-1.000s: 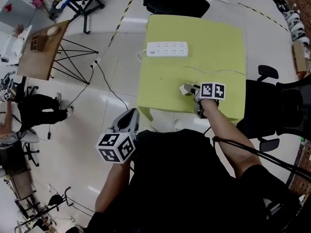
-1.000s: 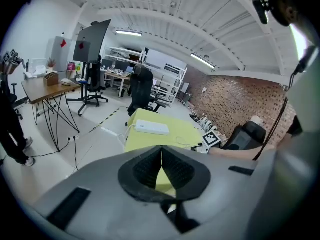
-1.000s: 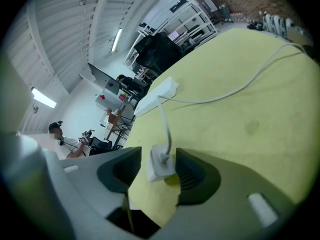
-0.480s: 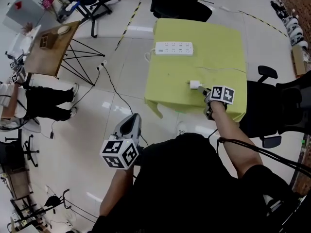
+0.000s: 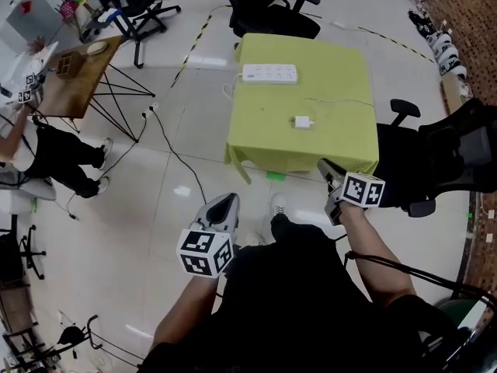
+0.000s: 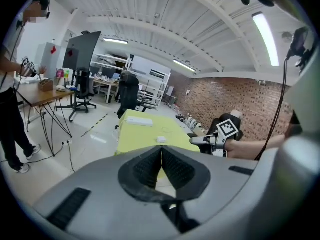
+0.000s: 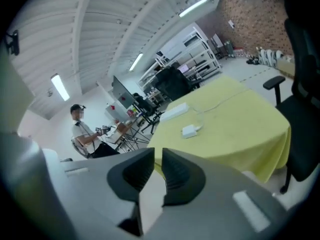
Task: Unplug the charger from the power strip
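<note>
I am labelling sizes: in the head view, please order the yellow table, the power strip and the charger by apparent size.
Largest to smallest:
1. yellow table
2. power strip
3. charger
No two look alike.

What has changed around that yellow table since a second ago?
The right gripper let go of the white charger and drew back off the yellow table toward the person. Its jaws have just been closing, with nothing between them. The charger stays on the cloth, apart from the power strip, which has not moved. The left gripper stayed low and shut.
</note>
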The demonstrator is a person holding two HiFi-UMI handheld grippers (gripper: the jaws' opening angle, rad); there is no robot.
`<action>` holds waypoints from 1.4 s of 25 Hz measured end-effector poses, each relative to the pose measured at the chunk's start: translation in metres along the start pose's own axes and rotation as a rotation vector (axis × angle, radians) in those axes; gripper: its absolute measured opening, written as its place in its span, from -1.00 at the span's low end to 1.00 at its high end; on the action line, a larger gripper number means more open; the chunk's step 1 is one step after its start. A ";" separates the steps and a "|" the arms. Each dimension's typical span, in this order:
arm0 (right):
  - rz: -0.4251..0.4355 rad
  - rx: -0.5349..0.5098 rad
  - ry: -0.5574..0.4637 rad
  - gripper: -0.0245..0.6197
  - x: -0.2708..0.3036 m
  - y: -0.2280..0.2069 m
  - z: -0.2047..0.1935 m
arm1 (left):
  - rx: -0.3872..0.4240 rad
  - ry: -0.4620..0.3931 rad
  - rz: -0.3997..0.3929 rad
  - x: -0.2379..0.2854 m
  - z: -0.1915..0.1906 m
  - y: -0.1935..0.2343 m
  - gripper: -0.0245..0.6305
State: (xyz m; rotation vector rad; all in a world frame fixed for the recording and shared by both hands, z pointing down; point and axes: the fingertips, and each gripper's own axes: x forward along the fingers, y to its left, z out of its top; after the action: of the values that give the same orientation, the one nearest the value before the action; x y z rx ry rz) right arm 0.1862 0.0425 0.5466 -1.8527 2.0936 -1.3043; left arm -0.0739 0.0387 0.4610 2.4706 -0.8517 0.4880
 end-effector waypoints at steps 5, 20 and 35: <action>0.087 -0.192 -0.007 -0.92 -0.047 0.066 -0.030 | -0.001 0.013 -0.105 -0.012 -0.027 -0.033 -0.90; 0.233 -0.517 -0.129 -0.92 -0.161 0.162 -0.027 | 0.038 -0.058 -0.058 -0.053 -0.048 -0.099 -0.90; 0.279 -0.561 -0.111 -0.92 -0.308 0.117 -0.104 | 0.061 -0.059 -0.012 -0.088 -0.119 -0.240 -0.90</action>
State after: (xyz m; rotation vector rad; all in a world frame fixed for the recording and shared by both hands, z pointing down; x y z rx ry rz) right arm 0.1226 0.3476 0.3977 -1.6412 2.7206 -0.5746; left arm -0.0045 0.3114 0.4407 2.5555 -0.8563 0.4450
